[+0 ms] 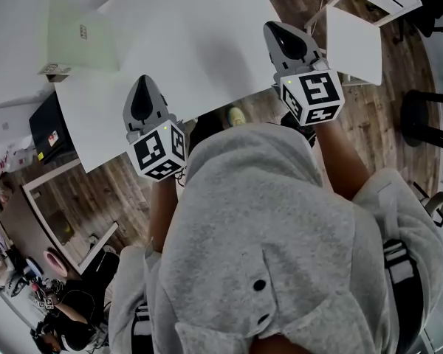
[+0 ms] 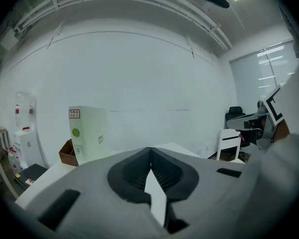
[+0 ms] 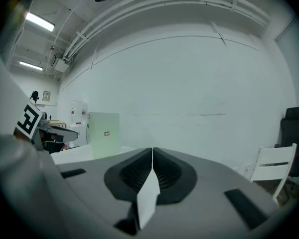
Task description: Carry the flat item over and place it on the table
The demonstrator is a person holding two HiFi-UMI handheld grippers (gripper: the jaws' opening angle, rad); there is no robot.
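In the head view my left gripper [image 1: 142, 82] reaches over the near edge of the white table [image 1: 192, 35]. My right gripper [image 1: 277, 26] is at the table's right corner. Both point forward and level. In the left gripper view the jaws of the left gripper [image 2: 150, 151] meet in a closed seam, and the right gripper [image 3: 152, 151] looks the same in its own view. Under each seam there is a thin white sliver, and I cannot tell what it is. I cannot pick out a separate flat item in either grip.
A pale green box [image 1: 77, 43] [image 2: 87, 133] [image 3: 103, 133] stands on the table's far left, with a small brown box [image 2: 67, 153] beside it. A white chair [image 1: 358, 28] [image 3: 274, 168] is at the right and a black stool [image 1: 424, 116] beyond it. A black case [image 1: 48, 127] sits left of the table, and another person [image 1: 66, 308] is at the lower left.
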